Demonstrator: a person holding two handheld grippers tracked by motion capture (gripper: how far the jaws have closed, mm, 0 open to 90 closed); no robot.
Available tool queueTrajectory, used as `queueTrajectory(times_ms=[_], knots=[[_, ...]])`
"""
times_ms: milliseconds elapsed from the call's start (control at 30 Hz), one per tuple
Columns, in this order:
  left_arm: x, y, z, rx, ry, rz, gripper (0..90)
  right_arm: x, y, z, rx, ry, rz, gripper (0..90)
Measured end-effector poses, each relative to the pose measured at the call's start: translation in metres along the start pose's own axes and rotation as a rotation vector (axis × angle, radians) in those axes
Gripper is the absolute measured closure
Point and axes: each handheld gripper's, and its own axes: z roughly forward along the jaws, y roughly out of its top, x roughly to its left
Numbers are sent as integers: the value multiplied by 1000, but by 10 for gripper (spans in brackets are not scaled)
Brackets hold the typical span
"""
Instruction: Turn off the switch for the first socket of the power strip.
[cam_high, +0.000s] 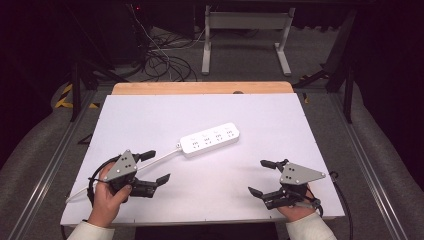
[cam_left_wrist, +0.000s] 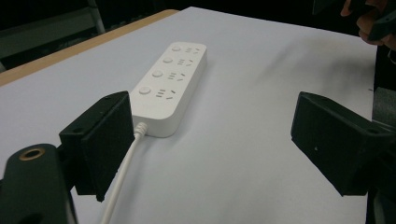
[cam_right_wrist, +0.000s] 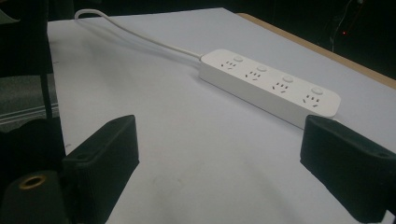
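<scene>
White power strip (cam_high: 209, 140) lies flat near centre of white worktop (cam_high: 280, 115), four sockets up, white cord (cam_high: 150, 163) trailing toward near-left edge. Left hand-held gripper (cam_high: 156, 166) sits just near-left of strip, jaws spread, empty, straddling cord. Right hand-held gripper (cam_high: 261, 177) rests near-right of strip, well apart, jaws spread, empty.

power strip's cord (cam_high: 120, 172) end off-table
</scene>
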Motion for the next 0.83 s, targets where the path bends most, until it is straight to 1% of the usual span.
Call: queueTrajectory(times_ms=[133, 233, 300, 333, 433, 467, 567, 633, 700, 733, 800, 833], knots=[[-2, -13, -2, 14, 7, -14, 134, 0, 0, 0, -1, 0, -4, 119], [-3, -21, -3, 24, 18, -17, 134, 0, 0, -1, -4, 0, -5, 119], [-4, -26, -3, 28, 30, -13, 134, -1, 0, -1, -4, 0, -5, 119], [-5, -28, -3, 31, 41, -3, 133, -1, 0, -1, -4, 0, -5, 119], [-7, -36, -2, 60, 58, 18, 128, -1, 0, -1, -4, -1, -4, 118], [-7, -38, -2, 75, 57, 17, 126, -1, 0, -1, -4, -2, -3, 118], [-7, -42, -3, 95, 65, 17, 112, -1, 0, -1, -3, -1, -2, 118], [-6, -43, -4, 102, 72, 3, 108, -1, -1, -1, -2, 0, -2, 118], [-5, -43, -4, 95, 80, -24, 105, -1, -1, -1, 0, 0, 2, 117], [-5, -43, -4, 92, 73, -46, 105, -1, -1, -1, 0, 1, 0, 117], [-4, -43, -4, 86, 75, -55, 106, -1, -1, -1, 0, 0, 0, 116], [-4, -43, -4, 92, 75, -55, 106, -1, -1, 0, 0, 0, 0, 116]])
